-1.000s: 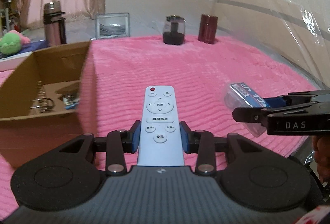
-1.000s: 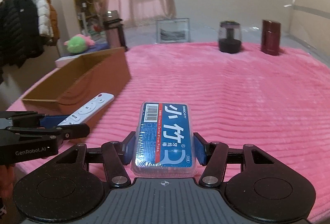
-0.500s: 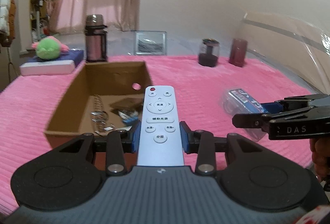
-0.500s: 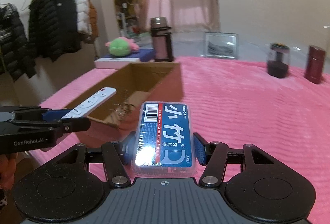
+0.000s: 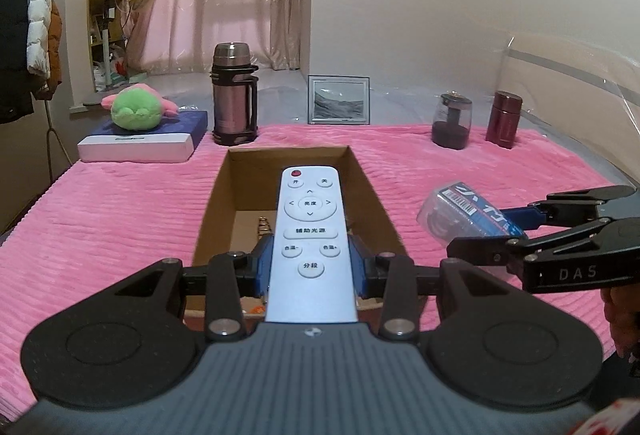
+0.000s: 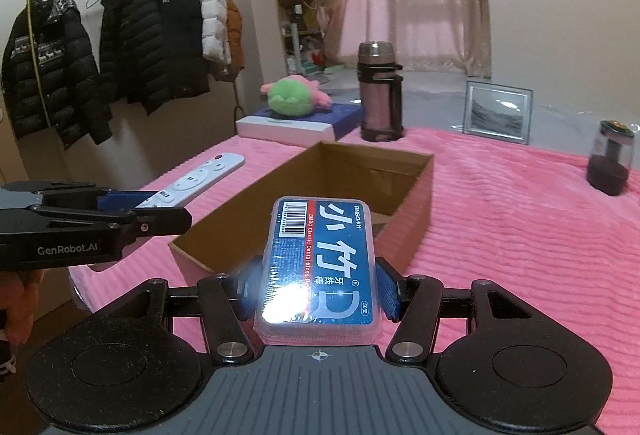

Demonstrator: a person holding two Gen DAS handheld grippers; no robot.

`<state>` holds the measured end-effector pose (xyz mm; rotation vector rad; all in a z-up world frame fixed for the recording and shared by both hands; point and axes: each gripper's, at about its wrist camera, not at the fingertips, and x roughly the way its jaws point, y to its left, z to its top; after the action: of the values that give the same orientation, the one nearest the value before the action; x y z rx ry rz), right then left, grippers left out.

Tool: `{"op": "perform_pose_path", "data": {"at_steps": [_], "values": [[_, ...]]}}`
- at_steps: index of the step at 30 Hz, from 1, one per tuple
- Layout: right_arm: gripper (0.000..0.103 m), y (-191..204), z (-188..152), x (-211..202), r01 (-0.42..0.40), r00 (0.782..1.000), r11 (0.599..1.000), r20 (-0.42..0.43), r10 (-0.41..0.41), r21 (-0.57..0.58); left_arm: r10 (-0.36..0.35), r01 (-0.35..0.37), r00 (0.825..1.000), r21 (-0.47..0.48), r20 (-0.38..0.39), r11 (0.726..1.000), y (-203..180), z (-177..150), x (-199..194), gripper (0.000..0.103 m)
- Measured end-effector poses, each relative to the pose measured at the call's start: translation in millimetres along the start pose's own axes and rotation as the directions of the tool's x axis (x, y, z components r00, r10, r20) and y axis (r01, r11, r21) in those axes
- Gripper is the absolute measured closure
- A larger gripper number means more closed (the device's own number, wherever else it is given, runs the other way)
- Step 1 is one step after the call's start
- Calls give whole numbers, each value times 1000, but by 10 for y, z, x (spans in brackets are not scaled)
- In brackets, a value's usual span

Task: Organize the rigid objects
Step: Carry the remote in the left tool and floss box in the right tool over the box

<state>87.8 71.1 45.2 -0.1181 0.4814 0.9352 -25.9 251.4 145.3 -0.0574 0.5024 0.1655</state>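
My left gripper (image 5: 311, 263) is shut on a white remote control (image 5: 310, 219), which sticks forward over the near end of an open cardboard box (image 5: 372, 195). Small metal items lie on the box floor. To the right, my right gripper (image 5: 520, 231) is shut on a clear dental floss box with a blue label (image 5: 460, 211), held above the pink blanket beside the box. In the right wrist view the floss box (image 6: 322, 255) sits between the blue pads of my right gripper (image 6: 318, 287), just short of the cardboard box (image 6: 416, 187). My left gripper (image 6: 152, 211) holds the remote (image 6: 200, 179) at the left.
A steel thermos (image 5: 234, 95), a picture frame (image 5: 339, 99), a dark glass jar (image 5: 451, 121) and a maroon canister (image 5: 505, 119) stand along the far edge of the pink blanket (image 5: 100, 227). A green plush (image 5: 136, 111) lies on a flat box. Coats (image 6: 120, 47) hang at left.
Both grippers swung left and rose with their loads still held. The cardboard box, earlier off to the left, now lies straight ahead under the remote's tip.
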Motion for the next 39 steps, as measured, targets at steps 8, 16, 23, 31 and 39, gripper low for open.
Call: {"op": "perform_pose_path", "data": {"at_steps": [8,16,23,31,39], "values": [[49,-71,181,277,-42,999,999,-27,42,35,-21,20,999,-17,-32,1000,257,101,230,70],[49,-221,490,662,-12,998,1000,-60,10,-27,-57,60,995,34,-79,998,455,372,667,70],[49,-306,852,1118,-10,993,984,-121,-12,-176,-78,92,987,98,-143,991,601,698,1166,70],[49,-504,1049,1725,-50,965,963,-261,-21,-264,-68,109,970,166,-235,980,702,979,1789,70],[49,-692,1135,2251,-94,913,953,-407,-33,-288,-55,118,940,170,-337,978,720,1037,2386,70]]}}
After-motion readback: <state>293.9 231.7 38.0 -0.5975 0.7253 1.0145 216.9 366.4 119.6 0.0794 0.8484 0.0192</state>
